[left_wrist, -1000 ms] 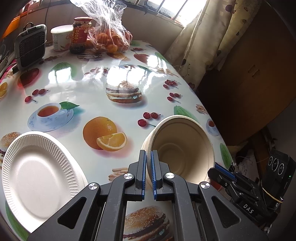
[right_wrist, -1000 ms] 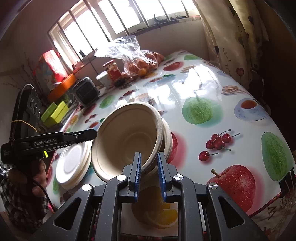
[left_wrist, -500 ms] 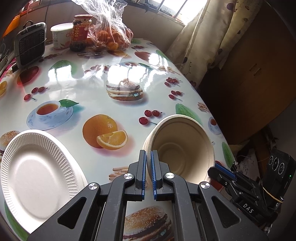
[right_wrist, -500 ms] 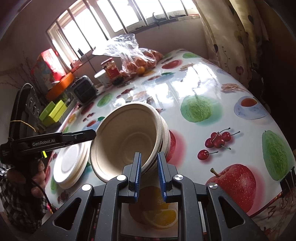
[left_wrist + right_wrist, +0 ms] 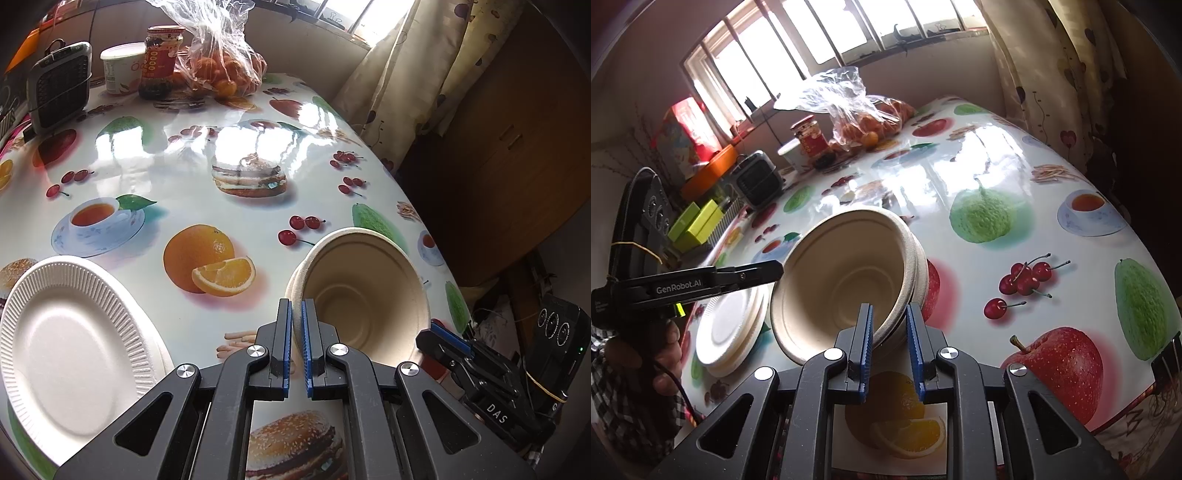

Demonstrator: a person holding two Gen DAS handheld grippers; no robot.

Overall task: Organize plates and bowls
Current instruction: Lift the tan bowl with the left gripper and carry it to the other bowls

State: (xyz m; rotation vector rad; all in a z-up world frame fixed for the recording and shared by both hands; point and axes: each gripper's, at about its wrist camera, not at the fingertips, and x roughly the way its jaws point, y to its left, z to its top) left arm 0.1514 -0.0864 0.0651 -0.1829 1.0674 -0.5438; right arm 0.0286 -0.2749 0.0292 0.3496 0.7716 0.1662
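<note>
Nested bowls [image 5: 364, 295] are clamped at opposite rims by the left gripper [image 5: 296, 343] and right gripper [image 5: 889, 343], tilted above the counter [image 5: 236, 206], apparently for stacking.

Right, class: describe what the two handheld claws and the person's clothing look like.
Both the left claw and the right claw are black with ribbed blue pads and silver rivets. White lettering reads "GenRobot.AI" and "DAS"; a yellow rubber band wraps one. The checked sleeve is dark and white.

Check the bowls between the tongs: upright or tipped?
Tipped. The nested bowls lean with their open mouth facing the cameras, the left tongs and right tongs each pinching the rim. They look empty.
</note>
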